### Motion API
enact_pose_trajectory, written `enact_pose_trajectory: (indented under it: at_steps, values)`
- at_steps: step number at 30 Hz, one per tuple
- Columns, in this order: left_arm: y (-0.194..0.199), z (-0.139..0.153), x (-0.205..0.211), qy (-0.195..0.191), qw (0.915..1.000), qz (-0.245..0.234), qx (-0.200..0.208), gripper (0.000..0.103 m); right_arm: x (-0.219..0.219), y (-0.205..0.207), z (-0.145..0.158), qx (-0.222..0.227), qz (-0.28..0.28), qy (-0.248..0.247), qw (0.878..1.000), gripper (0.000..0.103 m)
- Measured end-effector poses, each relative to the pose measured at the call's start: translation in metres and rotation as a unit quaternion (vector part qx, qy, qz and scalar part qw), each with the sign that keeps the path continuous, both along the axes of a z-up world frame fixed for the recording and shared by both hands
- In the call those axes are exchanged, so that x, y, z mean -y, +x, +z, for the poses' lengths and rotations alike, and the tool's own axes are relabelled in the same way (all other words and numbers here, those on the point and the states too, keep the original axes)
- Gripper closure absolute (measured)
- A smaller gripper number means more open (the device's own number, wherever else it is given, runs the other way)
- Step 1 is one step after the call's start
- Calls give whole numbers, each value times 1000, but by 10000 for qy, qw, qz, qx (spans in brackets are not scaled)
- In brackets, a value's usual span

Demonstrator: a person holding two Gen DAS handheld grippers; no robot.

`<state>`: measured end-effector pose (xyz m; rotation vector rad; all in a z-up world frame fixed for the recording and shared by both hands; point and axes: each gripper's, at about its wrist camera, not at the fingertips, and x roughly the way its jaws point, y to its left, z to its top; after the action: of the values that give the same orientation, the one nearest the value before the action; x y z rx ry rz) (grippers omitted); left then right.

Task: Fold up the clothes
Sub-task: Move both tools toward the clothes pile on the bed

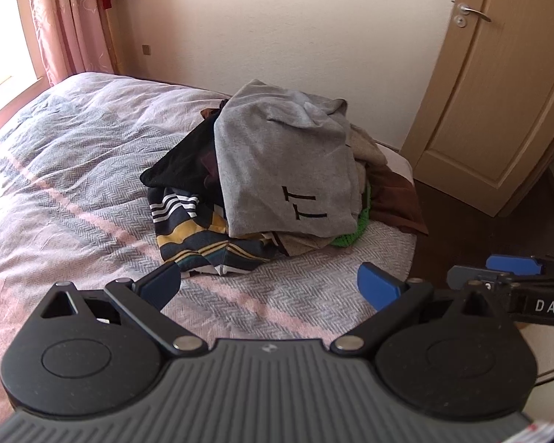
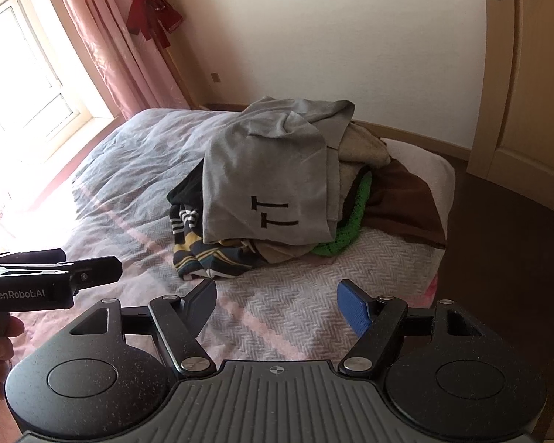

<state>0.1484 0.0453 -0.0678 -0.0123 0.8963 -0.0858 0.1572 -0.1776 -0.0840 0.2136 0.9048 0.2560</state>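
Both grippers are held above the near part of the bed, and nothing is gripped by either. Spread wide, the left gripper [image 1: 269, 286] is seen with its blue-padded fingers [image 1: 378, 288] well apart over the pink-and-grey bedspread [image 1: 74, 170]; the right gripper [image 2: 277, 306] is likewise held wide open, with bare cover between its jaws. Ahead of both, apart from the fingertips, a pile of clothes [image 1: 277, 181] is heaped on the bed. A grey garment [image 2: 266, 181] marked with two black T-shapes is draped over the top of the pile. Beneath it, toward the left of each gripper, a dark striped garment [image 1: 199, 236] with white and yellow bands is spread closest to the left gripper's fingers. Toward the right of the pile, a green knitted piece [image 2: 351, 221] and a brown cloth [image 2: 406, 203] are partly covered; what lies under the grey garment's far side cannot be made out clearly. In the left wrist view the right gripper is caught at the right edge, just beside the left one. Beyond the pile a cream wall and a wooden door [image 1: 498, 92] are seen.
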Motion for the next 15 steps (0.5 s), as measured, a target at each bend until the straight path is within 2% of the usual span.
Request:
enact_pose_trajectory:
  at_steps: [4, 15]
  values:
    - [44, -19, -2, 28, 9997, 175, -141, 4, 14, 45, -25, -158, 0, 138, 9998, 33]
    - [181, -72, 1, 163, 9980, 519, -321, 12, 41, 187, -81, -24, 26, 436, 9990, 33]
